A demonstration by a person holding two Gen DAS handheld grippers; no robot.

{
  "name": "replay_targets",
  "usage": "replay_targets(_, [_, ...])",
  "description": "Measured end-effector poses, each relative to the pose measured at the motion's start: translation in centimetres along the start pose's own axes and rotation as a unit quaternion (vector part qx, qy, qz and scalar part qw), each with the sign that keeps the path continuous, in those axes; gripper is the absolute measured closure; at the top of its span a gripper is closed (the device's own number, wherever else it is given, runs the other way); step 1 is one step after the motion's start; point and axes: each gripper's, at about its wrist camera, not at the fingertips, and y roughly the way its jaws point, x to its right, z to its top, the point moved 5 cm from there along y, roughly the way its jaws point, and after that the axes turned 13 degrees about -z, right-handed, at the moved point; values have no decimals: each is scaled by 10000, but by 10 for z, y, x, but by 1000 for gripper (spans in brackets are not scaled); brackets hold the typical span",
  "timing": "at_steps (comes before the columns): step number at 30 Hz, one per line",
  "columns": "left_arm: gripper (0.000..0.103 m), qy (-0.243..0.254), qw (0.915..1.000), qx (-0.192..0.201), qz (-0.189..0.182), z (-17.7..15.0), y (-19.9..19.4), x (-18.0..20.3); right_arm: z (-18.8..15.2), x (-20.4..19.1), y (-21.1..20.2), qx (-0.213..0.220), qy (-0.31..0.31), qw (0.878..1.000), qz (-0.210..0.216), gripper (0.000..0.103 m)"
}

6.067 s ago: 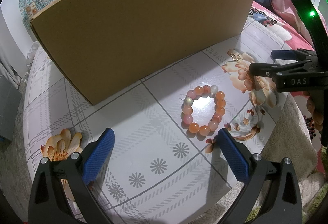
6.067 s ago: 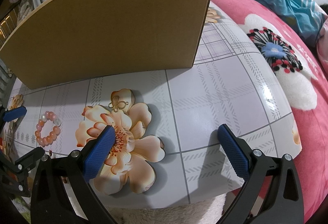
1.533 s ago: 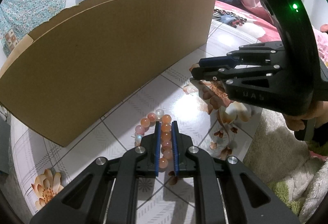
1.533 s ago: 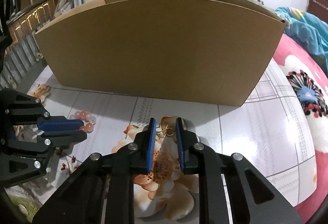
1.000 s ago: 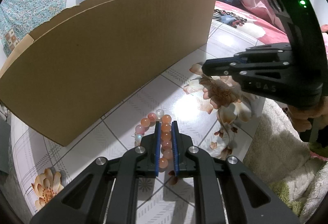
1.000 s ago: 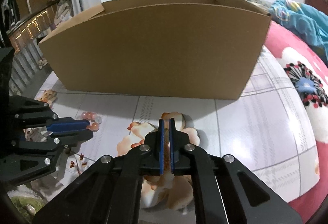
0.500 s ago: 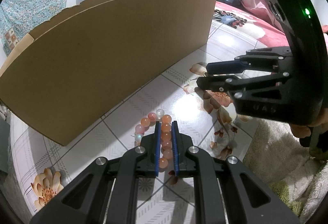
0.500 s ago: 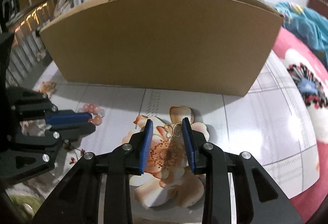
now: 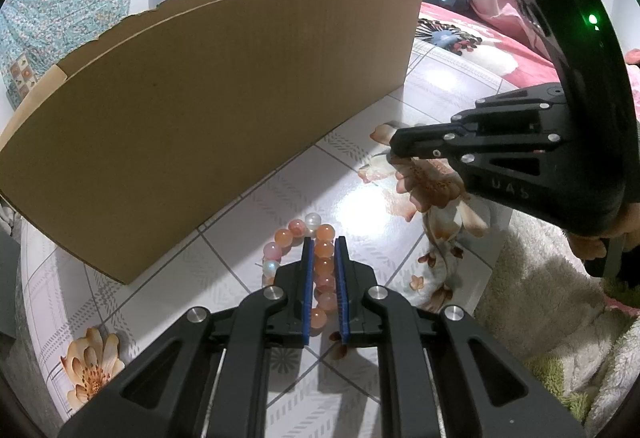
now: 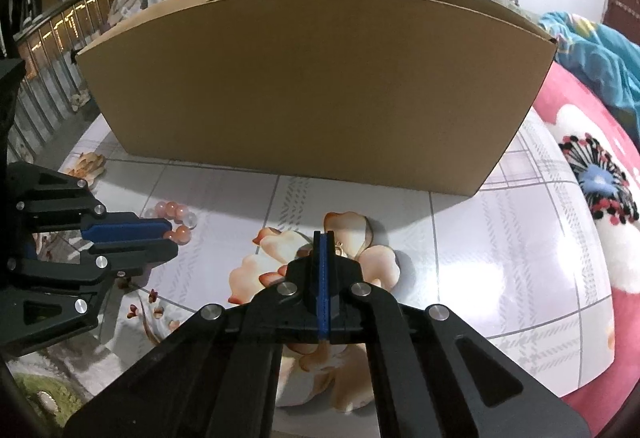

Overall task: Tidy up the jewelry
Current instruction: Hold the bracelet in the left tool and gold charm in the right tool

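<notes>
The left gripper is clenched on the peach-and-pink beaded bracelet. Only the right view shows the right gripper clenched, small gold ornament at three o'clock; bare tabletop lies rightward.

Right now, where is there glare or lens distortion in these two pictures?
Left wrist view: a bright glare patch on the glossy table beside the bead bracelet; the cardboard box top edge bows from the fisheye. Right wrist view: glare on the table at right; the box bulges; corners dark.
</notes>
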Motion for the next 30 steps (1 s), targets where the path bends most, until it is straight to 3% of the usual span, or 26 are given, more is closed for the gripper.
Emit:
replay_targets(13, [93, 5, 10000, 0, 10, -1, 0, 0, -5, 18, 5, -174, 104, 9997, -154, 103])
replay_targets(24, [93, -13, 10000, 12, -1, -3, 0, 0, -6, -4, -4, -144, -38, 9996, 256, 102])
replay_targets(26, [93, -16, 10000, 17, -9, -3, -1, 0, 0, -3, -6, -77, 22, 9998, 170, 87])
replay_targets(30, [93, -17, 10000, 31, -17, -4, -2, 1, 2, -1, 0, -48, 84, 9999, 71, 79])
